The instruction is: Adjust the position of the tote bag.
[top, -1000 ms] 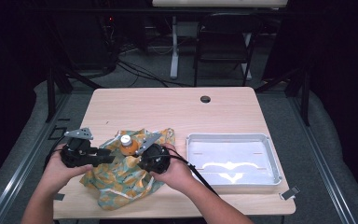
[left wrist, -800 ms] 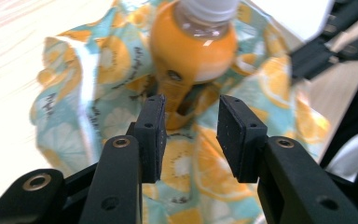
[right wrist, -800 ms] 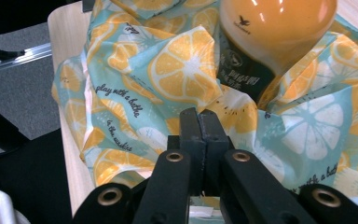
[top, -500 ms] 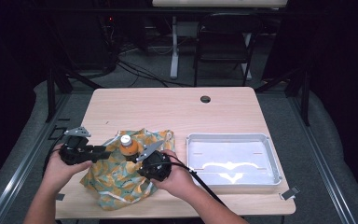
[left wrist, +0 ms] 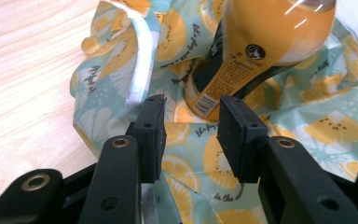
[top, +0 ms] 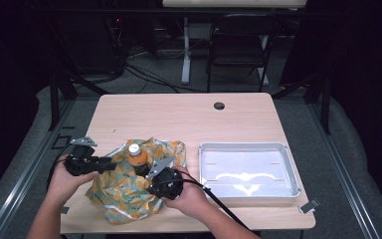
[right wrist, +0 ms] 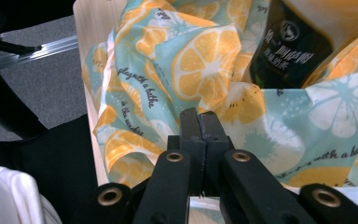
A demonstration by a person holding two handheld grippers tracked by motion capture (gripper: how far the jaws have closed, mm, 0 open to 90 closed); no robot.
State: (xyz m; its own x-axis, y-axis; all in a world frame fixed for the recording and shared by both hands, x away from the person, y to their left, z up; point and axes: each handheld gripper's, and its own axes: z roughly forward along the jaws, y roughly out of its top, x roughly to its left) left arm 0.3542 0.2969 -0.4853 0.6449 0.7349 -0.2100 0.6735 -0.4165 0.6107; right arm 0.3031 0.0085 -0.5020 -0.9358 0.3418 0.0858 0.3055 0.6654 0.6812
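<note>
An orange juice bottle (top: 137,158) with a white cap stands upright on a crumpled cloth (top: 124,195) printed with orange slices, at the front left of the table. My left gripper (top: 110,163) lies low at the bottle's left and points at it. In the left gripper view its jaws (left wrist: 192,105) are open, the bottle's (left wrist: 256,51) base just past the pads (left wrist: 151,126) and cloth (left wrist: 307,126) beneath. My right gripper (top: 149,175) comes in from the front. Its jaws (right wrist: 199,114) are shut, apparently pinching a fold of cloth (right wrist: 200,60) beside the bottle (right wrist: 289,51).
A shallow white tray (top: 248,147) sits at the table's right. The wooden table (top: 179,119) has a cable hole (top: 219,105) near its far edge. A chair (top: 238,45) and cables stand on the floor beyond. The right gripper's cable (top: 219,201) trails toward the front edge.
My left gripper has sunk a little toward the table beside the bottle. The right gripper has stayed where it was, still shut at the cloth.
</note>
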